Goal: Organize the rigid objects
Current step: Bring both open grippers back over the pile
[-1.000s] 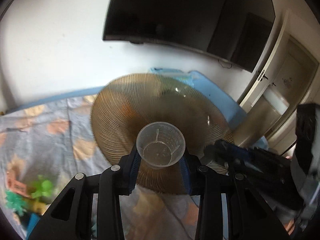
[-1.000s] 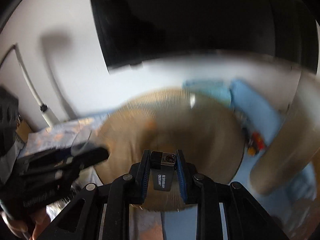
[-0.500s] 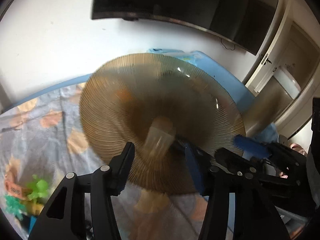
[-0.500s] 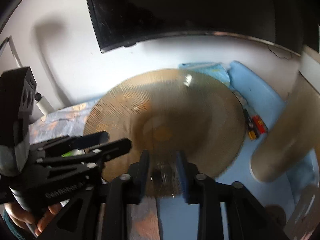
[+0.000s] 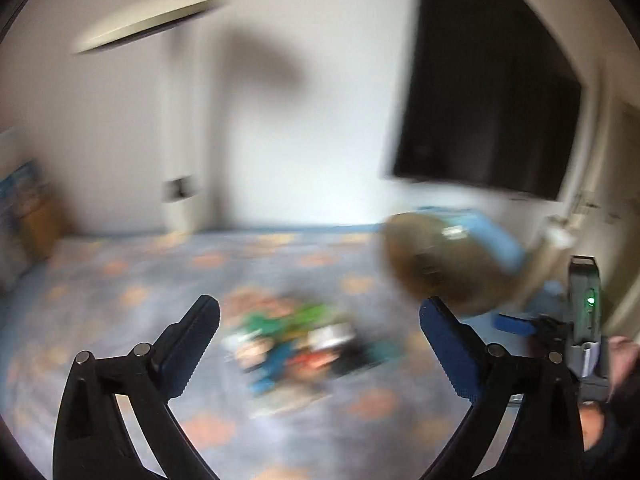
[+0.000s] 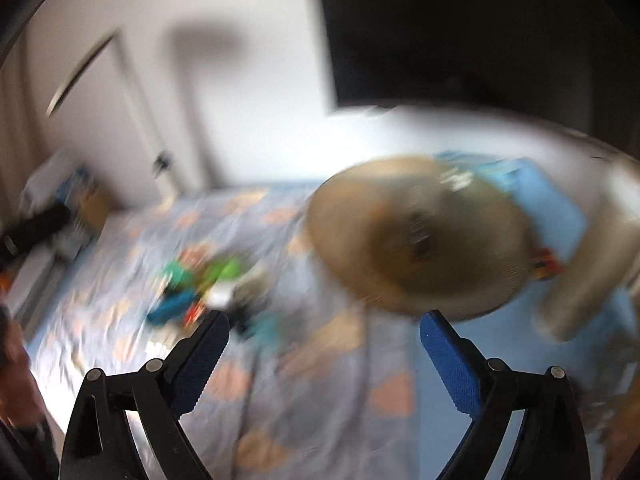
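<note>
One brown ribbed plate [image 6: 420, 236] is lying on the bed cover [image 6: 320, 380], at the right of the middle in the right wrist view and at the right side in the left wrist view [image 5: 444, 264]. Something small and dark is sitting near its centre, but the blur is hiding what it is. A heap of small coloured things [image 5: 300, 336] is lying on the cover at the lower middle of the left view, well apart from the plate. Both views are blurring strongly. The left gripper [image 5: 320, 324] is standing wide apart and holding nothing. The right gripper [image 6: 324, 336] is also spreading wide, with nothing between its blue pads [image 6: 448, 364]. A black screen [image 5: 480, 92] is hanging on the white wall at the upper right.
</note>
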Action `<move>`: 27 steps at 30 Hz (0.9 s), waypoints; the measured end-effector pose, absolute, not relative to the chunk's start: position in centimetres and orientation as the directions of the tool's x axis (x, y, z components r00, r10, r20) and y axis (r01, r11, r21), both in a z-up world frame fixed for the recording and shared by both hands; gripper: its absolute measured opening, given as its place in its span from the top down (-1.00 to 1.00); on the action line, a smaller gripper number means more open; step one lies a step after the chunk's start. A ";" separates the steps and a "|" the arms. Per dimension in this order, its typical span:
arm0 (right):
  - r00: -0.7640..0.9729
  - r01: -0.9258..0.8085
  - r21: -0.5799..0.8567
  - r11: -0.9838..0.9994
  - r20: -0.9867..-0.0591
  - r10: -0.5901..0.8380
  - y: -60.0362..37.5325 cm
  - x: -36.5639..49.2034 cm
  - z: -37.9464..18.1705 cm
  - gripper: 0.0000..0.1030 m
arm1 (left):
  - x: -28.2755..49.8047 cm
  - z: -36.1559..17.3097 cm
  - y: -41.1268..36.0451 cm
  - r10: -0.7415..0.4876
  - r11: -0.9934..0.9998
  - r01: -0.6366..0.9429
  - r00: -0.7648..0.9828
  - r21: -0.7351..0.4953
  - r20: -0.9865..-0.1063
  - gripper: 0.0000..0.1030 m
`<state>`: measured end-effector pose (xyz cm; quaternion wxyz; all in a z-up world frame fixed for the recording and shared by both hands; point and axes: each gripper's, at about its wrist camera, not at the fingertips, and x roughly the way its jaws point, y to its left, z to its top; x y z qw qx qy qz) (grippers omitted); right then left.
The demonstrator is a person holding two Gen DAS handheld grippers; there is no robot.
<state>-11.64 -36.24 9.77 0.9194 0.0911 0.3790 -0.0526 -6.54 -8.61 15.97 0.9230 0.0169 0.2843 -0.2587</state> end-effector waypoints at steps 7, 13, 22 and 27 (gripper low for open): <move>0.575 0.005 -0.024 1.000 -0.818 -0.022 -29.6 -8.3 1.8 -0.86 | -3.8 6.7 -2.5 -0.327 0.940 0.302 0.677 -0.156 -0.659 -0.95; 0.549 -0.020 -0.076 0.997 -0.834 -0.052 -29.1 -7.1 -0.5 -0.92 | -2.7 3.7 -3.1 -0.314 0.944 0.293 0.655 -0.152 -0.687 -0.95; 0.567 0.011 -0.001 1.000 -0.823 -0.007 -30.5 -7.1 -1.1 -1.00 | -3.1 2.5 -4.0 -0.274 0.949 0.302 0.634 -0.095 -0.724 -0.95; 0.567 0.015 0.000 1.000 -0.824 -0.008 -30.5 -7.0 -1.1 -1.00 | -3.0 2.4 -3.8 -0.278 0.950 0.290 0.625 -0.114 -0.730 -0.95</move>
